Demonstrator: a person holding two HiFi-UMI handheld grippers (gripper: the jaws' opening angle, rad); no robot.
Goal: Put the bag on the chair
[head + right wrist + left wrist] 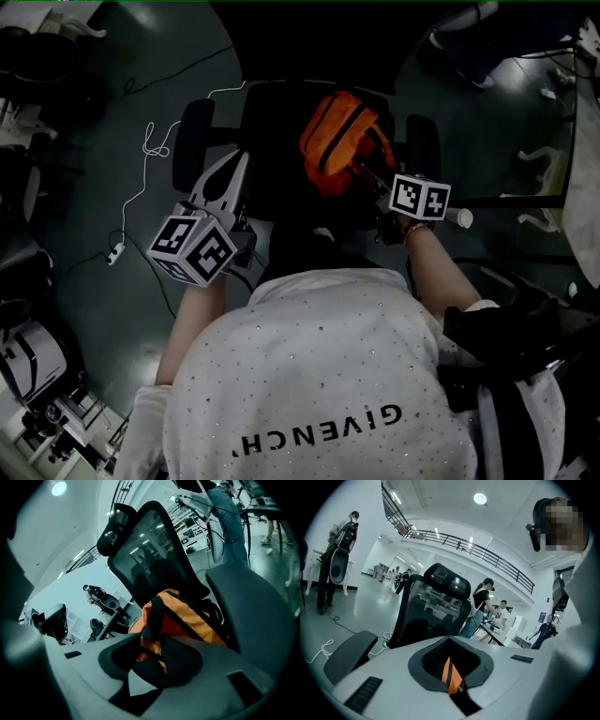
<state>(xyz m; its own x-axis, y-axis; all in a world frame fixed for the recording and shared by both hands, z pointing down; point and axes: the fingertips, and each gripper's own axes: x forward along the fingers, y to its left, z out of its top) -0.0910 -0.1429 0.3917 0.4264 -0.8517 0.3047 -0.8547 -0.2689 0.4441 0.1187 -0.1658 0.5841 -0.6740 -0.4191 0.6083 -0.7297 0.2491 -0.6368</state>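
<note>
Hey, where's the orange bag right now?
In the head view, the orange bag sits on the seat of the black chair, toward its right side, right at the tips of the right claw.

The chair (272,173) sets the limits. Its seat is bare on the side toward the armrest (192,142) at the head view's left, leaving room to reach in from the front there. The orange bag (339,139) fills the seat's other side, near the second armrest (424,141). Both armrests wall the seat's flanks, and the mesh backrest (415,618) with its headrest (449,581) closes the far side. The space above the seat is open. Left of the chair the floor (84,187) lies open, save a white cable (150,141) trailing across it.
</note>
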